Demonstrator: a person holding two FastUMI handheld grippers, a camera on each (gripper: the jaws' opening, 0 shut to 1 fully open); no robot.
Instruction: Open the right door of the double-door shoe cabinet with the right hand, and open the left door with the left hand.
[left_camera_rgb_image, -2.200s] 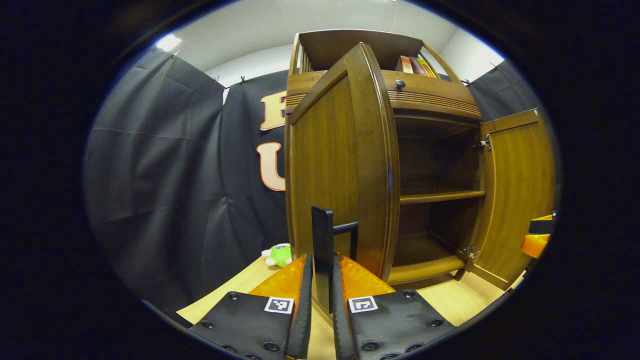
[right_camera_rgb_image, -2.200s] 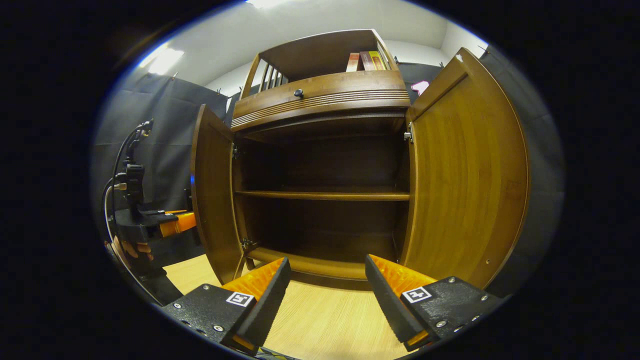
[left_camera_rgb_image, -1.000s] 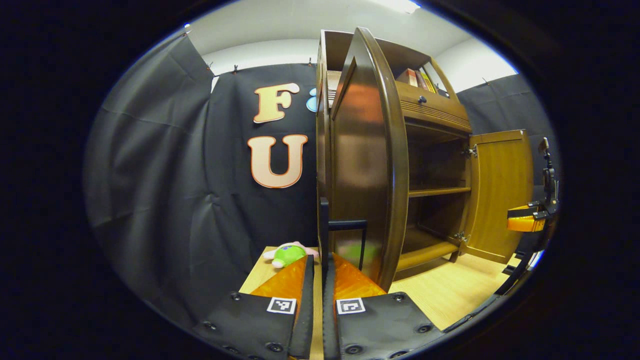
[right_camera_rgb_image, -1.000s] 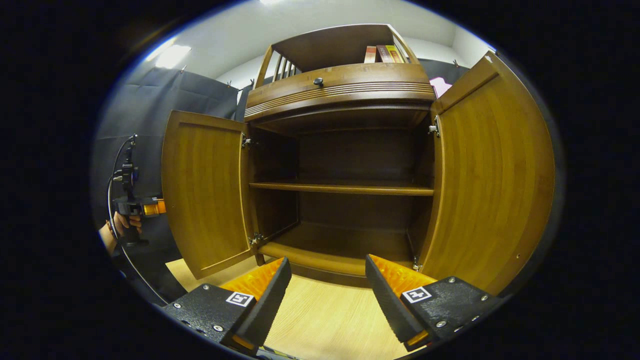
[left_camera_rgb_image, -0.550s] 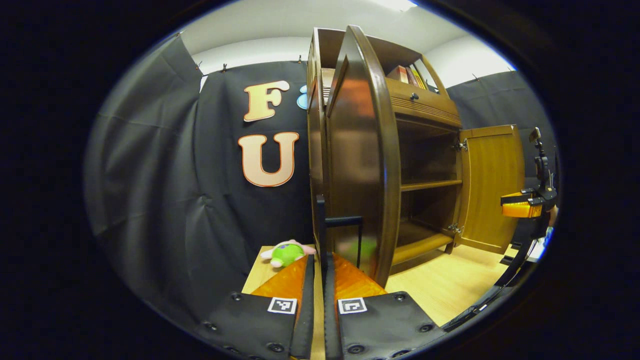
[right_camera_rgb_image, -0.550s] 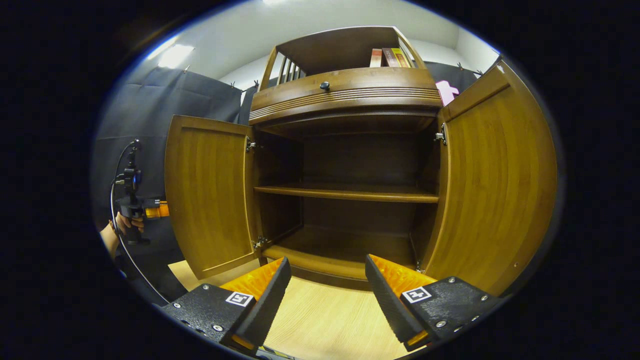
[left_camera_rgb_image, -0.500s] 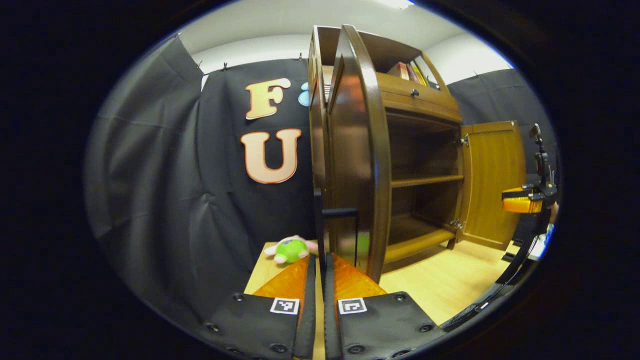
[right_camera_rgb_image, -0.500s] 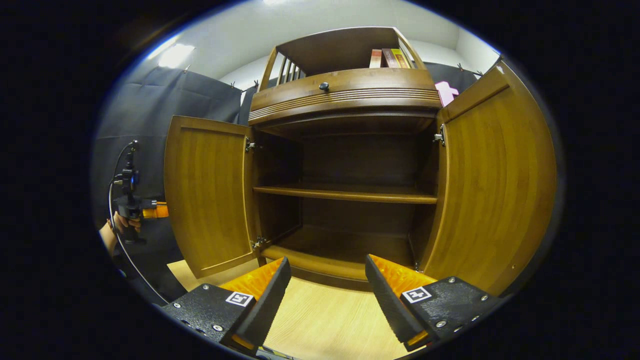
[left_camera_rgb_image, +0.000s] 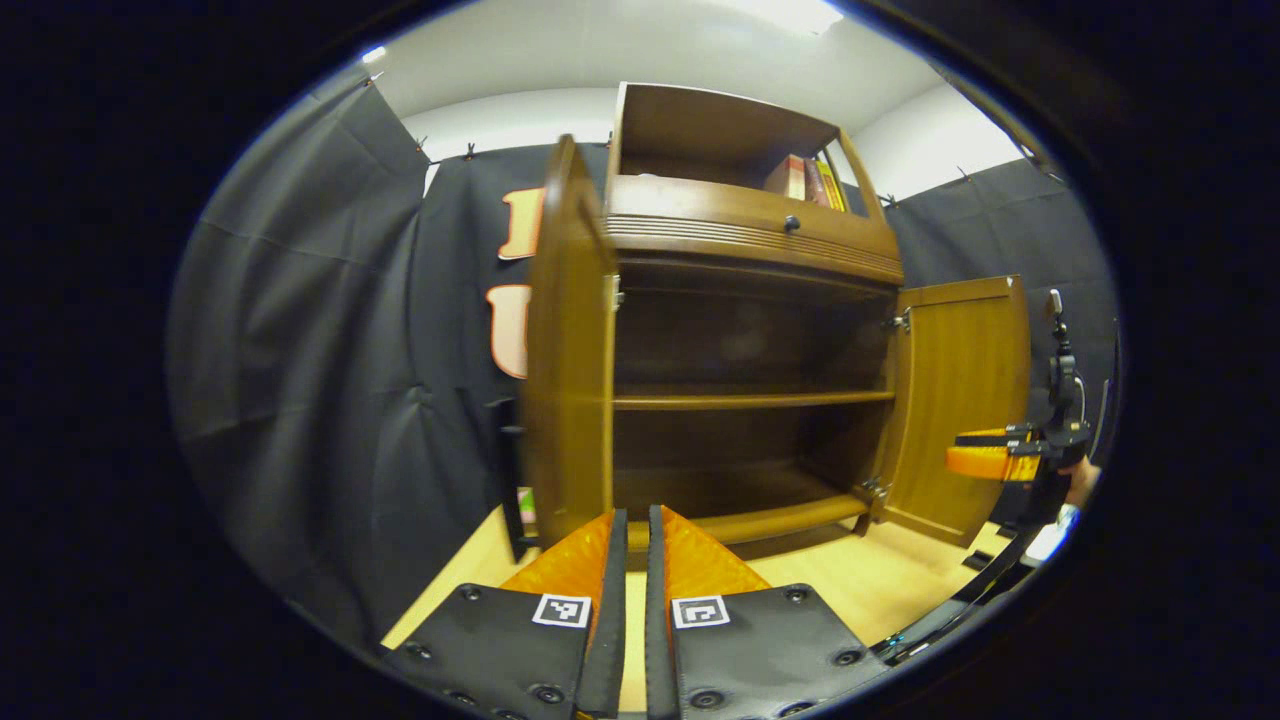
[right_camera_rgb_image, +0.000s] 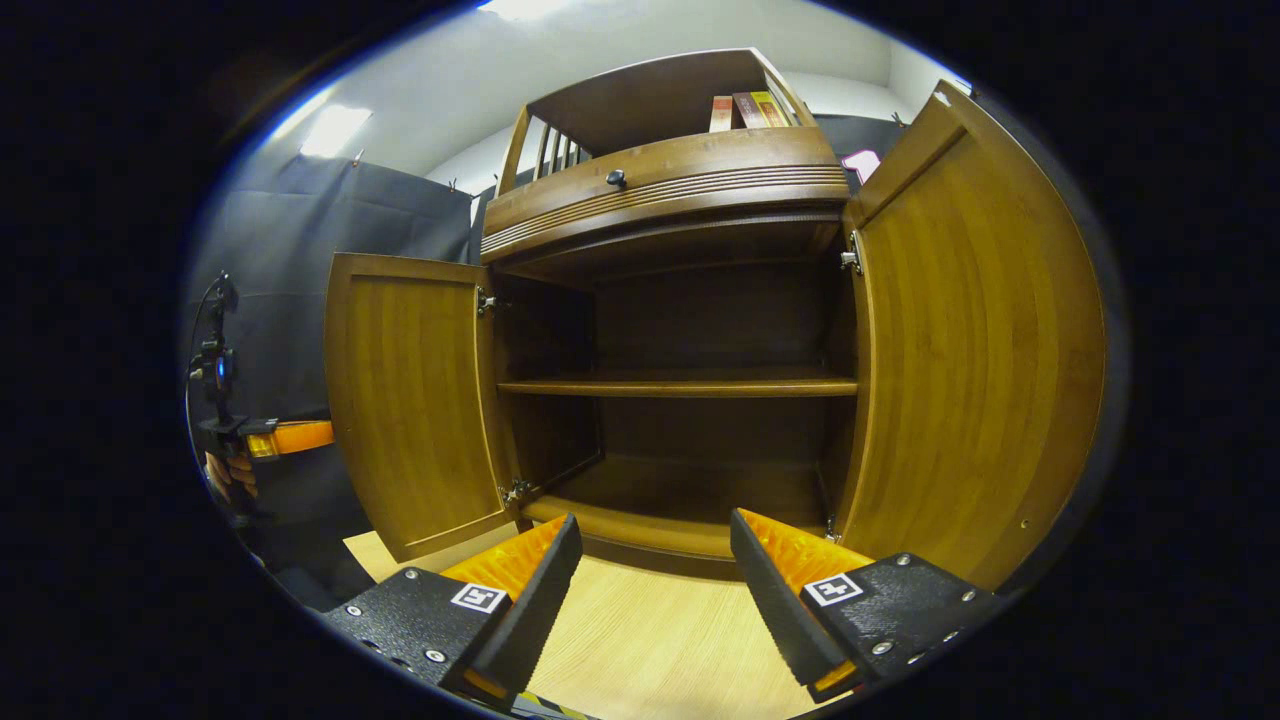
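Shoe cabinet (right_camera_rgb_image: 690, 330): centre of the right gripper view, interior and middle shelf (right_camera_rgb_image: 680, 385) exposed.

Right door (right_camera_rgb_image: 975, 330): right of frame, swung wide on its hinges.

Left door (right_camera_rgb_image: 405, 395): left of centre, swung wide; in the left gripper view it stands edge-on at centre left.

Left gripper (left_camera_rgb_image: 634, 545): bottom centre of the left gripper view, fingers pressed together on nothing, clear of the left door's handle (left_camera_rgb_image: 510, 490).

Right gripper (right_camera_rgb_image: 655, 560): bottom centre, fingers spread wide, empty, in front of the cabinet's base.

Step in hand, by judgement: both doors look fully open; best practice is drawing both grippers straight back, avoiding door edges so neither swings shut.
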